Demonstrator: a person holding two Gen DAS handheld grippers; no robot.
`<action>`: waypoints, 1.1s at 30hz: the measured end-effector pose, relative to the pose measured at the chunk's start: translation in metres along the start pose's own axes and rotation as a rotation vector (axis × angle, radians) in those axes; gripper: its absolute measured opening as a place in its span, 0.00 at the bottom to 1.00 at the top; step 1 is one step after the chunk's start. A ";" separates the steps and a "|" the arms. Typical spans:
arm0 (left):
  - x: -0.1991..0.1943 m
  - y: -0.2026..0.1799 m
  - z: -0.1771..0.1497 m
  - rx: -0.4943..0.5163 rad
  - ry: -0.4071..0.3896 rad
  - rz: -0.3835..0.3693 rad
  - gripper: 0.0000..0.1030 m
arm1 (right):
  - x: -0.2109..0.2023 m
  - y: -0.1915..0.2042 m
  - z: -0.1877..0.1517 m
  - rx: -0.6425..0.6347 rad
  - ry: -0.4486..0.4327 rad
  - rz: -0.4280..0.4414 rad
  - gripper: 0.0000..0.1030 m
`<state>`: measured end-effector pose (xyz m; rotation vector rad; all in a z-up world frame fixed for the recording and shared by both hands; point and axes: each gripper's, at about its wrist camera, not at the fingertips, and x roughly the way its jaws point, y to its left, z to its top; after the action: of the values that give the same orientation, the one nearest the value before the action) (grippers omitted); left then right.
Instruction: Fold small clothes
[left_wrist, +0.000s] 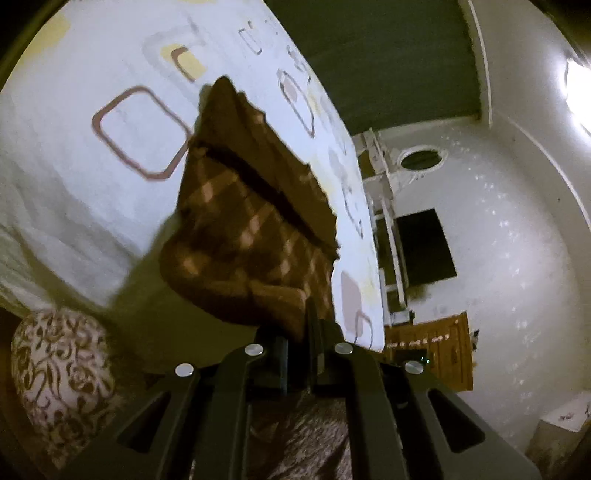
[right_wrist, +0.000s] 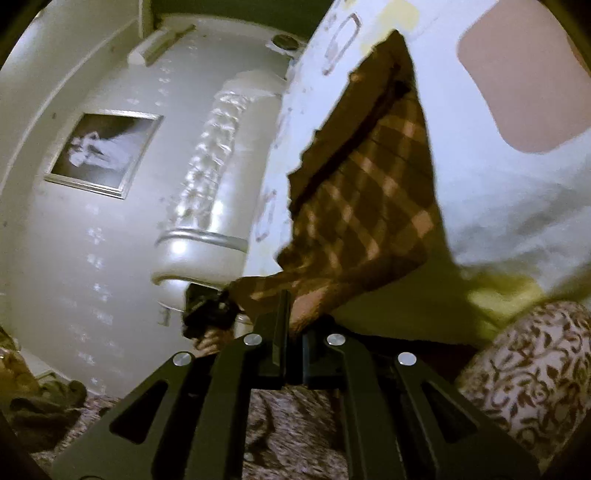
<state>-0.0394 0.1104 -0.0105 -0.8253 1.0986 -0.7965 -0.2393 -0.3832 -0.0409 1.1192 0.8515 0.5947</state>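
While both jaws clench its near edge, the checked garment (left_wrist: 255, 221) overlaps the sheet (left_wrist: 74, 177).

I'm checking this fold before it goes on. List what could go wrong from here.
1. The left tool and right tool each pinch only a small bunch at the near edge of the brown checked garment; the cloth may slip out.
2. The garment lies close to the edge of the patterned bedsheet, so a pull sideways could drag it off.
3. The far part is already doubled and creased, so the fold may come out uneven.
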 end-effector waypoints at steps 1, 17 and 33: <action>0.001 -0.003 0.005 0.002 -0.010 -0.009 0.07 | 0.001 0.002 0.004 -0.004 -0.006 0.011 0.05; 0.076 -0.031 0.177 -0.021 -0.161 -0.010 0.07 | 0.050 0.006 0.195 -0.017 -0.204 0.136 0.05; 0.172 0.059 0.249 -0.223 -0.114 0.192 0.07 | 0.113 -0.087 0.288 0.160 -0.230 0.014 0.05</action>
<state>0.2513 0.0301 -0.0758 -0.9239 1.1577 -0.4664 0.0631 -0.4762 -0.1007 1.3127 0.7010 0.4043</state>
